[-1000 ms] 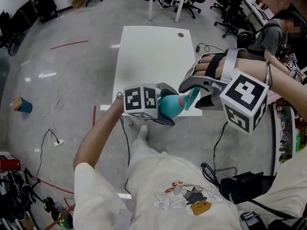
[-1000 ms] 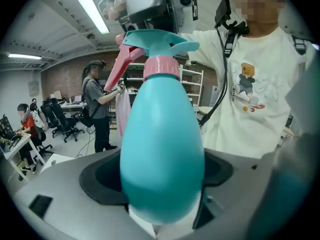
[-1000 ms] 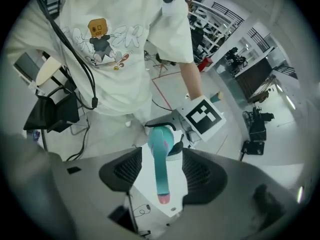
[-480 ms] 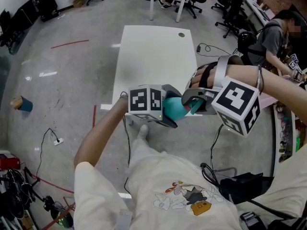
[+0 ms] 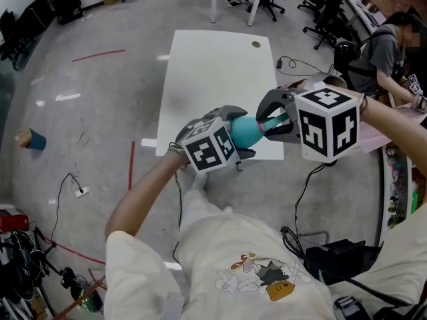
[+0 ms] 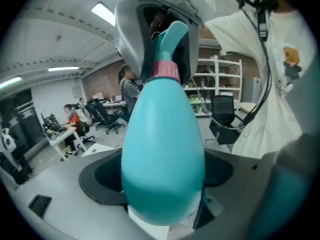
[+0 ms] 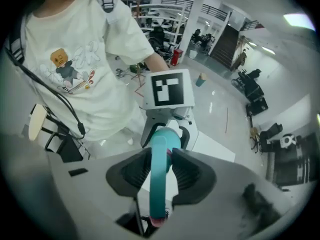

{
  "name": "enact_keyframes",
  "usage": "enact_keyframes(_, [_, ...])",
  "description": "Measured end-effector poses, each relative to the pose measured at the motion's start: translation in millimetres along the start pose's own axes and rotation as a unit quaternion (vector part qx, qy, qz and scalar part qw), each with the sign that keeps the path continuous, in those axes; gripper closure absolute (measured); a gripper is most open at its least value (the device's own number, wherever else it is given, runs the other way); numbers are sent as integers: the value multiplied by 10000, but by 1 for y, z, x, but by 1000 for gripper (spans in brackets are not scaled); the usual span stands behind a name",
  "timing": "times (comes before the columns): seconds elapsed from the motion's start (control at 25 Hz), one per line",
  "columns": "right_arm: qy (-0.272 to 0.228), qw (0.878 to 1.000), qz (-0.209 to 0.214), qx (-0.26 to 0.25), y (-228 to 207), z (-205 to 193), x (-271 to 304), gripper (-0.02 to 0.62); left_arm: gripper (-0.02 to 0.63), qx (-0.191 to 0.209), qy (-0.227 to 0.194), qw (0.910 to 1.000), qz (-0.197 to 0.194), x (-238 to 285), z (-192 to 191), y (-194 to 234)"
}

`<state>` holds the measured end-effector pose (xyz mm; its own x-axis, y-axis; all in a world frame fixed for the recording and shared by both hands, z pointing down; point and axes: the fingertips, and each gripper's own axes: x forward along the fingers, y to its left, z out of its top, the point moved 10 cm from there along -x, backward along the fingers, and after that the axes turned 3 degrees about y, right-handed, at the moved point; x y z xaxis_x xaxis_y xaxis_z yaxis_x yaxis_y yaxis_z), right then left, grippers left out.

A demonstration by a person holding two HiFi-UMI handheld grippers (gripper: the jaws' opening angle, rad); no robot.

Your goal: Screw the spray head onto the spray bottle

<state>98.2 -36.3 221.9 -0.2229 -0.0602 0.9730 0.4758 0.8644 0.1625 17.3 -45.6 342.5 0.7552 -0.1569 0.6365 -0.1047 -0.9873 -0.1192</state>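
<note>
The person stood at the near end of the white counter (image 5: pixel 213 72) with a tool in each hand, both raised above its near edge. The left gripper (image 5: pixel 239 133) had its jaws clenched round the fat lower body of the teal spray bottle (image 5: pixel 248 131), which lay tipped on its side in the air over the counter's near right corner, not touching the top. In the left gripper view the dark pads pressed against both flanks of the bottle, and the neck with its pink collar (image 6: pixel 165 70) pointed away from that tool.

The right gripper (image 5: pixel 270 122) met the bottle from the counter's right side. Its jaws were closed on the teal spray head (image 7: pixel 159 169), a ribbed pad tight against each side of it. The head sat on the bottle's neck, in line with the body, though I could not tell how far it was threaded on. The marker cubes of the two tools hung just off the counter's near edge.

The counter top itself was bare apart from a round hole (image 5: pixel 256 44) near its far right corner. Beyond that far end stood black office chairs (image 5: pixel 267 2), and off to the counter's right another person (image 5: pixel 390 49) sat at a desk.
</note>
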Motion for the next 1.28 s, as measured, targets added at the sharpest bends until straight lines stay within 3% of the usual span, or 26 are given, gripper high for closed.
enact_keyframes(0.08, [-5,9994,-34,333,-9,-4,5,463,181,-87,110,9984,543,1,-4,5])
enact_keyframes(0.2, [-103,9964,-46,839,-26,-4,12,463,179,-329,144,9937,1059,2,-13,13])
enact_keyframes(0.32, [-240,9864,17,1628,-46,-13,20,464,179,-563,178,9853,1605,5,-22,25])
enact_keyframes(0.44, [-331,9723,17,2314,-69,-23,28,465,179,-672,353,9672,2422,7,-28,38])
enact_keyframes(0.56, [-319,9572,38,2875,-90,-23,36,465,179,-710,567,9400,3289,5,-37,50])
enact_keyframes(0.68, [-290,9359,136,3508,-102,-30,44,465,179,-860,673,9212,3736,14,-42,58])
enact_keyframes(0.8, [-284,9144,243,4031,-104,-39,50,465,179,-960,727,9116,3932,24,-43,59])
enact_keyframes(0.88, [-308,9110,281,4102,-105,-41,55,465,179,-1028,711,9112,3926,29,-47,59])
enact_keyframes(1.08, [-193,9188,260,3934,-103,-43,72,465,179,-1053,664,9143,3854,39,-61,58])
enact_keyframes(1.28, [275,9331,191,3580,-99,-57,103,465,179,-1273,811,9259,3464,54,-88,53])
